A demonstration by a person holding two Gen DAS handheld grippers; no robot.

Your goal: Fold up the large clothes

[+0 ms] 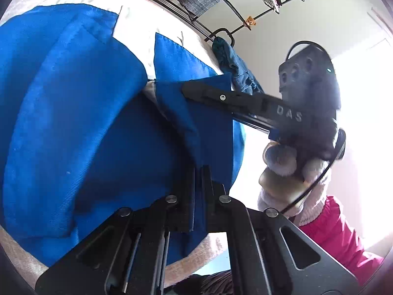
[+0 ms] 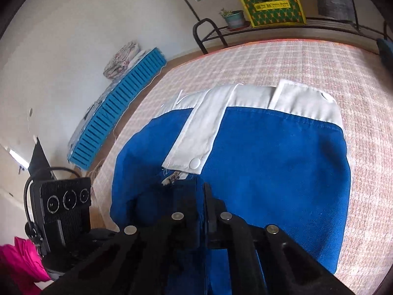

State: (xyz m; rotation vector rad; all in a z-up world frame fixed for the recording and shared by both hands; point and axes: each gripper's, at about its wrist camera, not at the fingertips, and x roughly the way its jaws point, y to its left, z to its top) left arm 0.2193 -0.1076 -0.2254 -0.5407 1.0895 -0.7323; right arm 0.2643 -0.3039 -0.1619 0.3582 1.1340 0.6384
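Blue jacket (image 2: 270,159) lies on the bed (image 2: 294,61), near edge lifted. Left tool (image 1: 200,172) and right tool (image 2: 203,191) each pinch that hem, probably to carry it over for a fold.

A pink-and-cream checked woven bed cover (image 2: 282,59) fills mid-frame. Upper right, a black metal rack (image 2: 270,28) holds a green potted plant (image 2: 234,19). Plain white wall (image 2: 93,24) upper left.
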